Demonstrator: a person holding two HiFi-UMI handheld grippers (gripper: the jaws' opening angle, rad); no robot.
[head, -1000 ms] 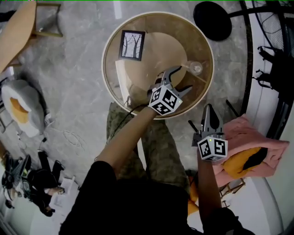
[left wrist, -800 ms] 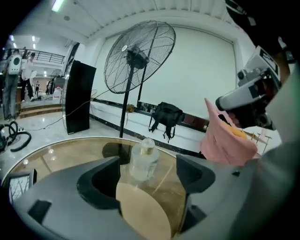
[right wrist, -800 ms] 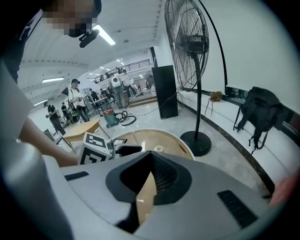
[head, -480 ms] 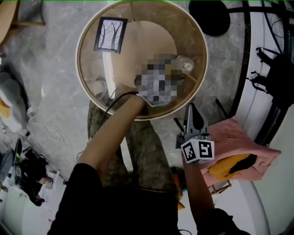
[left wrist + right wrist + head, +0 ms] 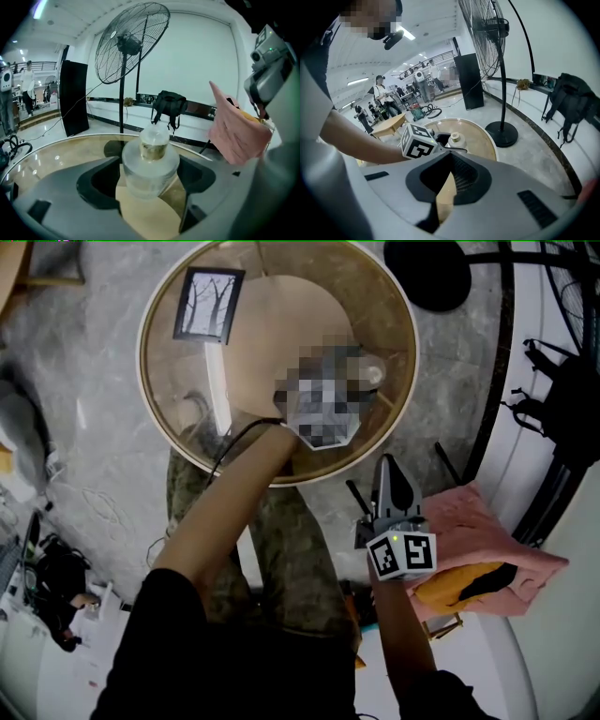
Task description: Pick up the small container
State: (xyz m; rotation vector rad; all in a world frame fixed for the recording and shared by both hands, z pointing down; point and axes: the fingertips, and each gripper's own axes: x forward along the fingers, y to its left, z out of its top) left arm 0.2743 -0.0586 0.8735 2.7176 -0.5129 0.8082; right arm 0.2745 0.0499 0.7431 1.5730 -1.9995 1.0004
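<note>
Container, small, clear and capped [image 5: 151, 161], is standing upright on the round glass-topped table [image 5: 56, 154], sitting between the left gripper's [image 5: 150, 187] parted jaws. Right gripper [image 5: 394, 486], jaws together, is hanging beyond the table's rim, farther off.

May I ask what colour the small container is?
The small container is frosted clear with a yellowish neck; left gripper view.

I am working in a large open hall, seemingly a lab or workshop floor. People [image 5: 382, 96] are standing among machines and cables under strip lights. A tall industrial fan [image 5: 131, 42] is standing on the polished stone floor [image 5: 103, 446] by a round glass table [image 5: 164, 390].
</note>
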